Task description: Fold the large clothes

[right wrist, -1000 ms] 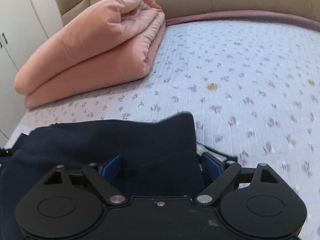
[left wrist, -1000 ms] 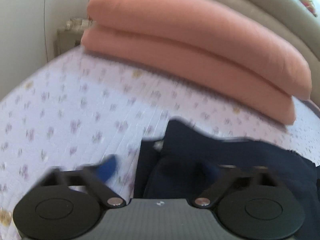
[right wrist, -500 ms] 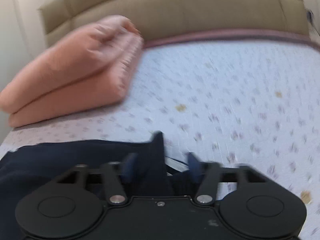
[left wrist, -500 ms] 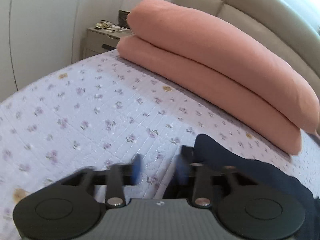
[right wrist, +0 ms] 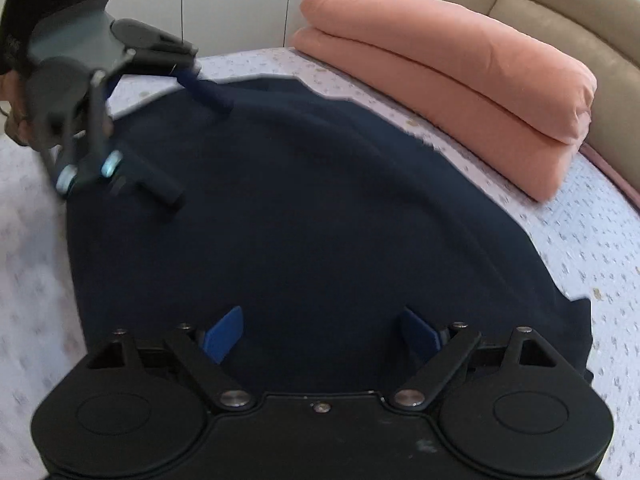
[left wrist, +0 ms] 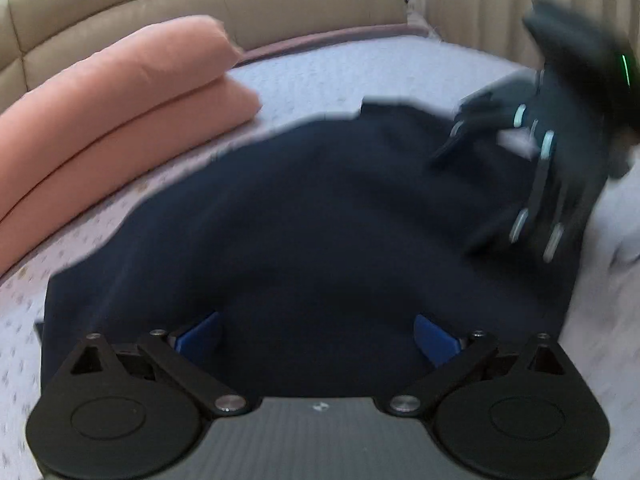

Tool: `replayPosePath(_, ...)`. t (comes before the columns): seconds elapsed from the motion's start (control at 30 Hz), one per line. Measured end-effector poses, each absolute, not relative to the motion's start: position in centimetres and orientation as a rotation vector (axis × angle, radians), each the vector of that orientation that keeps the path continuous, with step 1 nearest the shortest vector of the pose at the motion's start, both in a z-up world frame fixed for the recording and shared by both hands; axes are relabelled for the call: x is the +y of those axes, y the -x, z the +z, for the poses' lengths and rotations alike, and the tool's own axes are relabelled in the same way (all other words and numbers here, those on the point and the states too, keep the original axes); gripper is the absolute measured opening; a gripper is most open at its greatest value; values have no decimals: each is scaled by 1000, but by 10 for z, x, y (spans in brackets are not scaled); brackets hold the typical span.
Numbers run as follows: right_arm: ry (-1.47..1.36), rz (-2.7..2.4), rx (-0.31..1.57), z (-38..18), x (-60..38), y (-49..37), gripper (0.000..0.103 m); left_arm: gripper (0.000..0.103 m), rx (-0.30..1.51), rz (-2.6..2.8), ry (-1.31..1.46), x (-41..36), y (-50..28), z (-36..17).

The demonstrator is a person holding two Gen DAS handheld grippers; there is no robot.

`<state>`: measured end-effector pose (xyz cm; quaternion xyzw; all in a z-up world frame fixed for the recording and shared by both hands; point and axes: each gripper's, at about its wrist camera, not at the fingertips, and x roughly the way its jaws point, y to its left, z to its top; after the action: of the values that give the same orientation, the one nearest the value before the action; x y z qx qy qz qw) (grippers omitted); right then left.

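A large navy garment (left wrist: 320,208) lies spread flat on the floral bedspread (left wrist: 360,64). My left gripper (left wrist: 316,336) hovers over its near edge. The jaws are opening wide, with cloth beneath them but nothing pressed by the blue pads (left wrist: 200,332). My right gripper (right wrist: 322,332) is likewise opening over the opposite edge of the garment (right wrist: 320,208), its pads (right wrist: 420,334) clear of the fabric. Each gripper appears in the other's view: the right gripper (left wrist: 460,196) at the upper right, the left gripper (right wrist: 194,150) at the upper left, both spread above the cloth.
A folded salmon-pink quilt (left wrist: 120,100) lies on the bed beyond the garment, also visible as the quilt (right wrist: 460,80) at the right. A beige padded headboard (left wrist: 240,4) curves behind it. White wardrobe doors (right wrist: 240,0) stand past the bed's edge.
Both grippers have rolled and swung round from the garment's far edge, so each now faces the other across the cloth. Their jaws stand wider than half a second ago, clear of the fabric.
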<state>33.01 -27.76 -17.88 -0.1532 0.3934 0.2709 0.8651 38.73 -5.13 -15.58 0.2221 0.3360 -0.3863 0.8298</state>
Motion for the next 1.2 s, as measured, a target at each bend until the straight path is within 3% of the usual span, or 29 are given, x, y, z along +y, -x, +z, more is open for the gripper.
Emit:
replayPosePath(0.1,182,546,914,-187,-328,-325,103,103,812,-800,-291,-7,-398,-170)
replayPosePath(0.2,414,518,895,-199,-341,-288,103,103,796,-770,-422,8,-380,-171)
replayPosePath(0.3,325,397,934,-183,-347,-281,102,103,880,-673,-472,2,-378,-168)
replayPosePath(0.5,345,550,737,-141,-270,-263,102,103,915,-549,-607,-30,-356,-154)
replayPosePath(0.67,607,478,794,-189,-222,-277,103,103,998,-499,-485,-21,-368,-155)
replayPosePath(0.83,197,339,866,-202,-303,-269,103,103,1026,-499,-407,-12,-372,-163)
replayPosePath(1.1,245,233,886,-205,-354,-252,103,103,1030,-499,-350,2,-374,-172)
replayPosePath(1.2,197,120,983,-203,-366,-247,103,103,1053,-495,-327,22,-364,-171)
